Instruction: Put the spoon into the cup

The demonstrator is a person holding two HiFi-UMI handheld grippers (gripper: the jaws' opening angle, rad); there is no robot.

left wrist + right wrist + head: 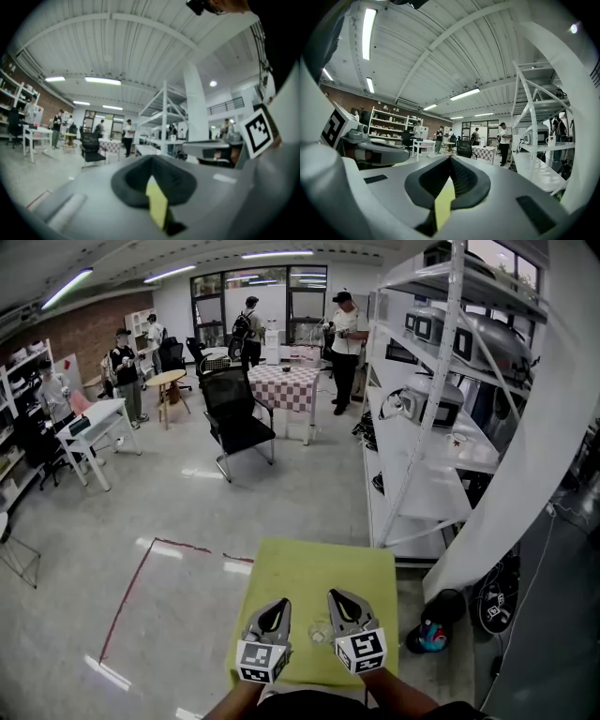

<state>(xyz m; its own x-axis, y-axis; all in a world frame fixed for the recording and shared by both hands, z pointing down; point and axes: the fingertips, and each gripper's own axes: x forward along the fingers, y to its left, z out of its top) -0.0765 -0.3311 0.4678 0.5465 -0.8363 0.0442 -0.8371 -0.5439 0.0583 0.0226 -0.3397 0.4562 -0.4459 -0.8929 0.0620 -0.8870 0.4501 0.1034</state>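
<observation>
A small yellow-green table (319, 563) stands right below me. Near its front edge a clear cup (320, 630) stands between my two grippers. No spoon shows in any view. My left gripper (277, 609) is held just left of the cup, shut and with nothing in it. Just right of the cup, my right gripper (339, 600) is also shut and holds nothing. In the left gripper view the left gripper (152, 161) has its black pads together, with only a sliver of the yellow-green top showing past them. The right gripper (450, 161) looks the same in its own view.
White shelving (427, 399) with appliances runs along the right. A dark bag with a blue and red item (429, 634) lies on the floor by the table's right side. A black office chair (234, 418), a checkered table (286, 385) and several people stand further back. Red tape (141, 582) marks the floor at left.
</observation>
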